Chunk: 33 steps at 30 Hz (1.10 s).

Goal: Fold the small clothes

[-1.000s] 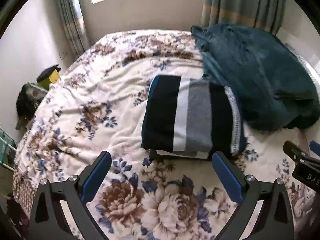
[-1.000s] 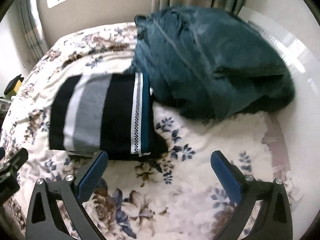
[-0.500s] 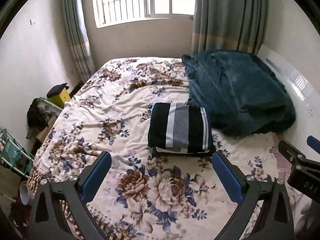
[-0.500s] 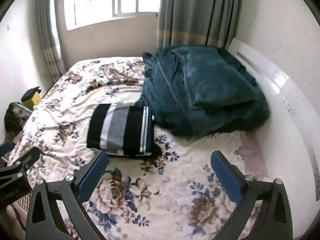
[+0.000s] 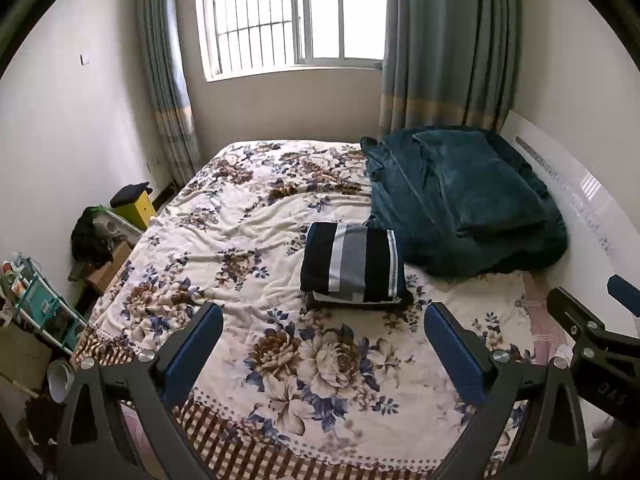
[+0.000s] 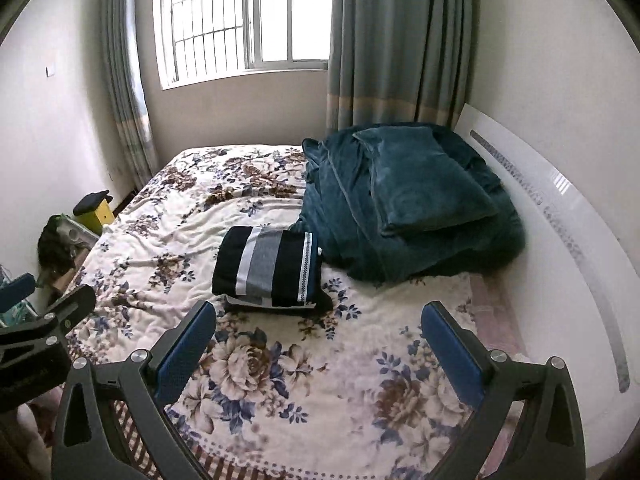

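The striped garment (image 5: 352,268) lies folded into a neat rectangle at mid-frame on the bed (image 5: 248,248), on top of what looks like another folded piece whose edges peek out beneath it. In the right wrist view it sits a little left of centre (image 6: 272,268). Its right edge is just beside the teal blanket (image 5: 460,208), which is heaped in the right half of the frame with a folded layer on top.

The left gripper (image 5: 324,350) fills the bottom of its frame, its blue pads spread wide with nothing between them — only the floral spread shows in the gap. The right gripper (image 6: 318,346) is spread wide and empty too, low in its own frame. Both hang near the lower edge of the bed, well apart from the garment.

At the right edge of the left view the right gripper's body shows; the left gripper's shows at the left edge of the right view.

The window (image 5: 296,16) and curtains (image 5: 444,44) take the top of the frame — a yellow box (image 5: 142,208) stands at mid-left.
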Each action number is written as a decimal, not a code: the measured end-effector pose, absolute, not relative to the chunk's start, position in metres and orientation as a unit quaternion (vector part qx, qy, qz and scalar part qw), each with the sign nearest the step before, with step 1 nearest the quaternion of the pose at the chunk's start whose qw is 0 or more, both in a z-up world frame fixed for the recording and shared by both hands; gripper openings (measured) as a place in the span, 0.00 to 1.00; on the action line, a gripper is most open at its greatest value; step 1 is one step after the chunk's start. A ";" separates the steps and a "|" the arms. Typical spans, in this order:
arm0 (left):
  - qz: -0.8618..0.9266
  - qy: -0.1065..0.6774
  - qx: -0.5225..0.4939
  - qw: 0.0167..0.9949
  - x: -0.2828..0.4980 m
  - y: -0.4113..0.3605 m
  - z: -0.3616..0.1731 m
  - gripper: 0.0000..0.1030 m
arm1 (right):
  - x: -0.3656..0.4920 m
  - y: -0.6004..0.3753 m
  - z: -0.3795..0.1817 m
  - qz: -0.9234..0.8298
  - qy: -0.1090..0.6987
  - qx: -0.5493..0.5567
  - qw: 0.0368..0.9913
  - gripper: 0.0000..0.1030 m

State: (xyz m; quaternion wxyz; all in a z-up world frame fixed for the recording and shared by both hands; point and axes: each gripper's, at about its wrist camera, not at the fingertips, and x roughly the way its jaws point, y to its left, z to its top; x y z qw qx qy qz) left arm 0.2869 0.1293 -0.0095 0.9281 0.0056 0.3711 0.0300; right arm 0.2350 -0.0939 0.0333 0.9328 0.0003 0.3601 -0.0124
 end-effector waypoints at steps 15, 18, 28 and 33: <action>0.038 0.390 0.005 0.920 0.260 0.111 0.013 1.00 | 0.210 -0.115 0.069 -0.010 0.362 0.001 0.932 1.00; 0.041 0.390 0.005 0.920 0.259 0.110 0.016 1.00 | 0.210 -0.118 0.073 -0.007 0.362 -0.005 0.932 1.00; 0.041 0.387 0.003 0.921 0.256 0.109 0.019 1.00 | 0.214 -0.117 0.078 0.001 0.363 -0.002 0.932 1.00; 0.043 0.385 0.004 0.922 0.256 0.108 0.020 1.00 | 0.214 -0.118 0.079 0.001 0.361 -0.001 0.933 1.00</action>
